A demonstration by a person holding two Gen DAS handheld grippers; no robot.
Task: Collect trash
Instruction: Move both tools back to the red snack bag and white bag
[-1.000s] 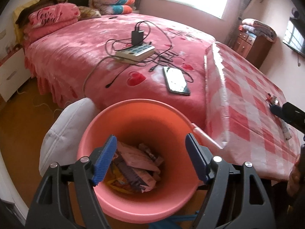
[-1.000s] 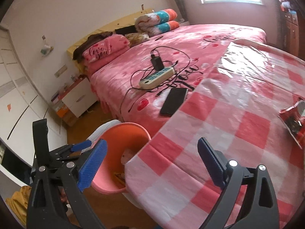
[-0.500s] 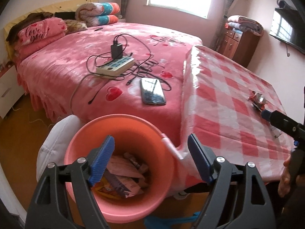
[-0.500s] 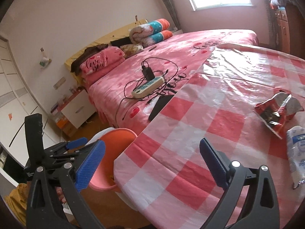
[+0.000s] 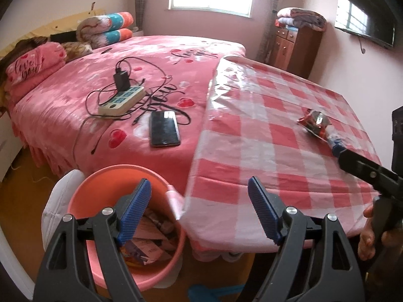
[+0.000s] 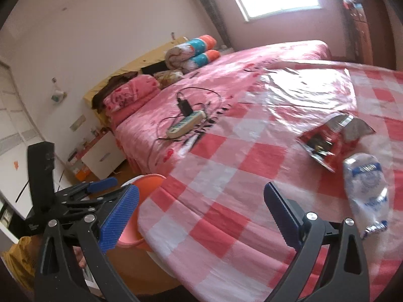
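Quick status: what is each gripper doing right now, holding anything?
Left gripper: open, empty, over the bin edge.
Right gripper: open, empty, above the table, short of the wrapper and bottle.

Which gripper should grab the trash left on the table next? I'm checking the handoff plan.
Right. The right gripper is open over the checkered table, near the crushed bottle and red wrapper. The left gripper is open by the bucket.

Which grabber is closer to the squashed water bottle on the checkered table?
Right. The right gripper is open over the tablecloth, with the crushed bottle just ahead on its right side. The left gripper is open over the pink bin, off the table's corner.
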